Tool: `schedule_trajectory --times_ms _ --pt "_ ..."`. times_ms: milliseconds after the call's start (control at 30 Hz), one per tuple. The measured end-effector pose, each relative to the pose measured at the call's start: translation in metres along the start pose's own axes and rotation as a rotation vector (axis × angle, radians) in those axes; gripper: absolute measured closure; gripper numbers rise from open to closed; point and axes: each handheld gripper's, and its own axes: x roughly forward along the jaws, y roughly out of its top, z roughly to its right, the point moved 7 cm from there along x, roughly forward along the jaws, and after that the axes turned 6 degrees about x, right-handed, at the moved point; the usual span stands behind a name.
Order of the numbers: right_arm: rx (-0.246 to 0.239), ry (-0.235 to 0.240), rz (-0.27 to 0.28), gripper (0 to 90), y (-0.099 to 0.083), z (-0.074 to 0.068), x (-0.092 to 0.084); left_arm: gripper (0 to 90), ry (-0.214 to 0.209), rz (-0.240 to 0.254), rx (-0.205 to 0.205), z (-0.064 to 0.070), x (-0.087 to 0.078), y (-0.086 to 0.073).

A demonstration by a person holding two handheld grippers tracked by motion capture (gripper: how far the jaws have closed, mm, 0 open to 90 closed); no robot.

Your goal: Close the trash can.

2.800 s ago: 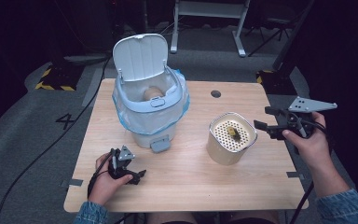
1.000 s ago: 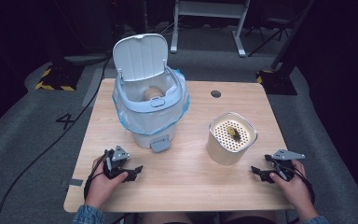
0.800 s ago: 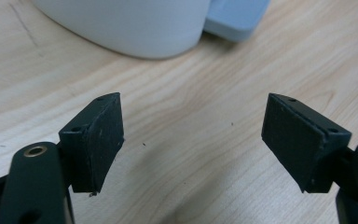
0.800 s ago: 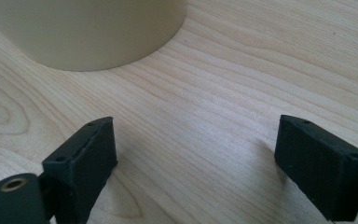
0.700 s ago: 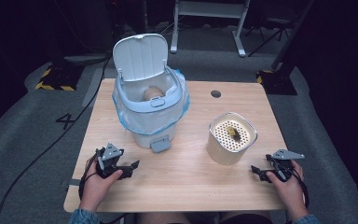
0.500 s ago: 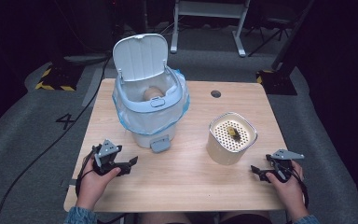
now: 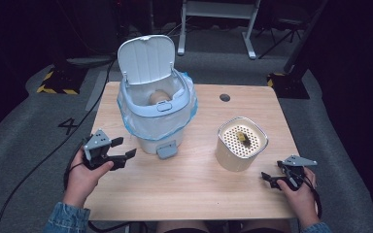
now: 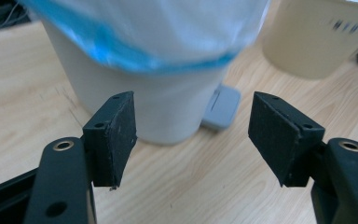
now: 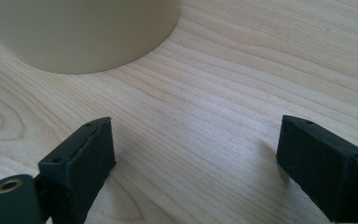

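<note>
Pedal bin (image 7: 156,116): back-left of tabletop (image 7: 199,189), lid up. Left tongs (image 7: 124,154) apart, empty, near its pedal (image 7: 167,150); approach low and square. Right tongs (image 7: 271,178) apart, empty, front-right corner.

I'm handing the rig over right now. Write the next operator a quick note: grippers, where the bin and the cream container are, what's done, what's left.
Left gripper: open, holds nothing, at the table's left edge, jaws pointed at the base of the white pedal bin.
Right gripper: open, holds nothing, low over the table near its right front corner, just in front of the cream container.
Bin: back left of centre, lid up, blue-edged liner in place, a rounded tan thing inside; grey pedal faces the person.
Container: perforated top with a small dark piece on it.
Done: the bin stands open and lined.
Left: probably that piece goes into the bin; nothing is gripped yet.
</note>
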Motion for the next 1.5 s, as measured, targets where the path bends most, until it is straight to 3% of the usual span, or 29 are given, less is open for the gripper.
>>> schedule_trajectory --times_ms 267,433,667,1067,1500 --pt "0.000 0.000 0.000 11.3 0.000 0.000 0.000 32.4 0.043 0.081 -0.023 -0.014 -0.024 0.044" --pt "0.000 0.000 0.000 11.3 0.000 0.000 0.000 32.4 0.050 0.109 -0.019 -0.017 -0.029 0.064" --pt "0.000 0.000 0.000 11.3 0.000 0.000 0.000 32.4 0.095 0.160 -0.014 -0.026 -0.037 0.095" --pt "0.000 0.000 0.000 11.3 0.000 0.000 0.000 33.0 0.153 0.131 0.036 -0.047 -0.034 0.136" --pt "0.000 0.000 0.000 11.3 0.000 0.000 0.000 32.8 0.214 0.144 0.028 -0.077 -0.025 0.162"
